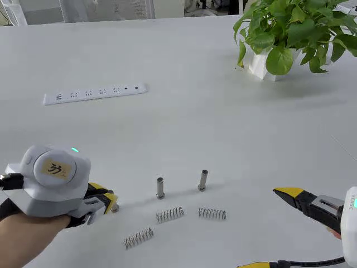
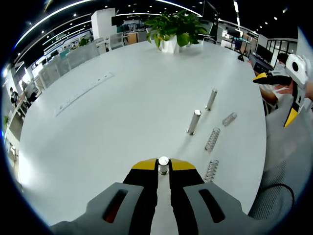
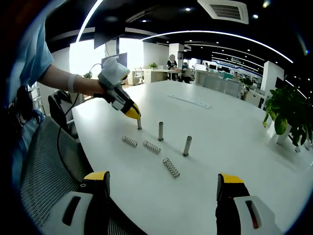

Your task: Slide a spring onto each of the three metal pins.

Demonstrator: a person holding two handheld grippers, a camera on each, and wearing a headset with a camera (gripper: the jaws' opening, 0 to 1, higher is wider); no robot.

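Three metal pins stand on the white table (image 1: pixel 184 128). Two are free: one (image 1: pixel 160 188) left of the other (image 1: pixel 203 180). The third pin (image 1: pixel 115 208) is clamped upright between the yellow tips of my left gripper (image 1: pixel 112 202), which is shut on its top (image 2: pixel 163 161). Three springs lie flat in front of the pins: the left (image 1: pixel 138 237), the middle (image 1: pixel 170 214) and the right (image 1: pixel 212 213). My right gripper (image 1: pixel 273 229) hovers wide open to the right of the springs, holding nothing. In the right gripper view its fingers (image 3: pixel 98 178) frame the pins (image 3: pixel 160 131).
A white power strip (image 1: pixel 95 94) lies at the back left. A potted plant (image 1: pixel 290 33) stands at the back right. A mesh chair (image 3: pixel 44 161) is at the table's near edge.
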